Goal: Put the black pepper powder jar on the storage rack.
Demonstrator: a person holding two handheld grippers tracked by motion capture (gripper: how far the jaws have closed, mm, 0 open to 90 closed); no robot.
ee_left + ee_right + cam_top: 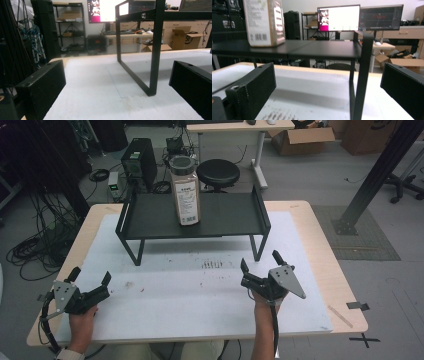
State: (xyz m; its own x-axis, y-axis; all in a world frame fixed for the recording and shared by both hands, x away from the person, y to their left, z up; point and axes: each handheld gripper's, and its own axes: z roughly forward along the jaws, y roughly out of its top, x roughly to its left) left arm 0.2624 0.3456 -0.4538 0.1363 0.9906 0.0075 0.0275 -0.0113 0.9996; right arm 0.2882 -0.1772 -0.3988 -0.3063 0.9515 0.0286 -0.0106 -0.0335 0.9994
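two grippers (92, 276) (260, 262), one jar (185, 190)

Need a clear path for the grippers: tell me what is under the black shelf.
Under the black shelf lies bare white table mat; nothing stands there in the right gripper view. The shelf top hides part of it from above.

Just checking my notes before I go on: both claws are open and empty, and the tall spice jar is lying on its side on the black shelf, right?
Not quite. The spice jar stands upright on the black shelf, lid on top, as the high view shows. The rest holds: the left claw and the right claw are both open and empty.
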